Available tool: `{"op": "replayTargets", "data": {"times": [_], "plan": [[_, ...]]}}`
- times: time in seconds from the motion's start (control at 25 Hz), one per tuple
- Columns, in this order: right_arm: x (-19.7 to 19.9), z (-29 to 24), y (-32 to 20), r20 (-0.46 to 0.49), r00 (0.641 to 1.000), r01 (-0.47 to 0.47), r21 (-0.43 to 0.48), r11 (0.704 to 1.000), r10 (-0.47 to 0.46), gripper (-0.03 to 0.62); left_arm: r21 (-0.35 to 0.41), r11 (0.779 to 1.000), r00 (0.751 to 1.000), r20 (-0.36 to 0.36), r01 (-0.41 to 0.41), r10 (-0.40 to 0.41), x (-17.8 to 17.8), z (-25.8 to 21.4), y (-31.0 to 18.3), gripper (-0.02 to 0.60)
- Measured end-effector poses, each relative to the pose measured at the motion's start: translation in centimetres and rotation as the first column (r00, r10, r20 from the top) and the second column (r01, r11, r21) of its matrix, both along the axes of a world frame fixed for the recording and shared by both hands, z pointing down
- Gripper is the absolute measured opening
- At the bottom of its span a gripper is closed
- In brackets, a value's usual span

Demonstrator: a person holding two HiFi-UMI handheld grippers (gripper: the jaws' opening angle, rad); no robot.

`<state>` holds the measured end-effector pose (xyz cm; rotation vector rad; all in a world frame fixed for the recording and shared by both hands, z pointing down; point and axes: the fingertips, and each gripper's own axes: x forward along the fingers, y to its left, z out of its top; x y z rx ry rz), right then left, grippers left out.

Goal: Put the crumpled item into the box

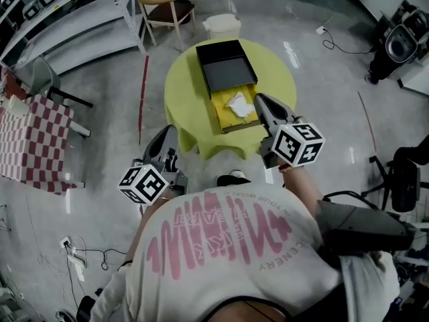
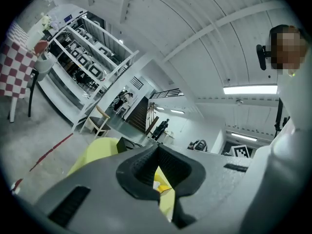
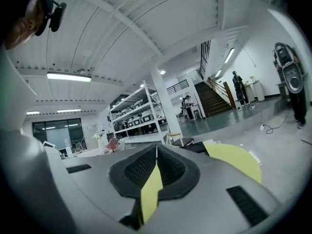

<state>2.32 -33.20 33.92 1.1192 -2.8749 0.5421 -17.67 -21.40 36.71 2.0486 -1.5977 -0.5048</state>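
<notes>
A round table with a yellow cloth [image 1: 182, 92] carries an open box: its black lid [image 1: 224, 62] lies at the far side and its yellow tray [image 1: 220, 116] at the near side. The crumpled white item [image 1: 238, 104] lies inside the tray. My right gripper [image 1: 259, 100] hangs just right of the tray, raised and pointing level, shut with nothing between its fingers; in the right gripper view [image 3: 156, 150] the tips meet. My left gripper [image 1: 167, 133] is off the table's near-left edge, also shut and empty [image 2: 157, 149].
Beyond the table stand a wooden chair [image 1: 167, 11] and a white bin [image 1: 222, 25]. A red-checked table [image 1: 33, 139] and shelving [image 1: 60, 19] are at the left. Black equipment [image 1: 395, 45] and an office chair [image 1: 402, 176] are at the right. Cables lie on the floor.
</notes>
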Motion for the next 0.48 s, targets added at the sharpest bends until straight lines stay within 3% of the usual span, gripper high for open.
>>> {"op": "replayTargets", "data": {"times": [0.48], "plan": [[2.9, 1.9, 13.6, -0.032, 0.995, -0.097, -0.028, 0.995, 0.096, 0.009, -0.003, 0.997, 0.997, -0.008, -0.072, 0.072, 0.7, 0.8, 11.3, 0.008]]}}
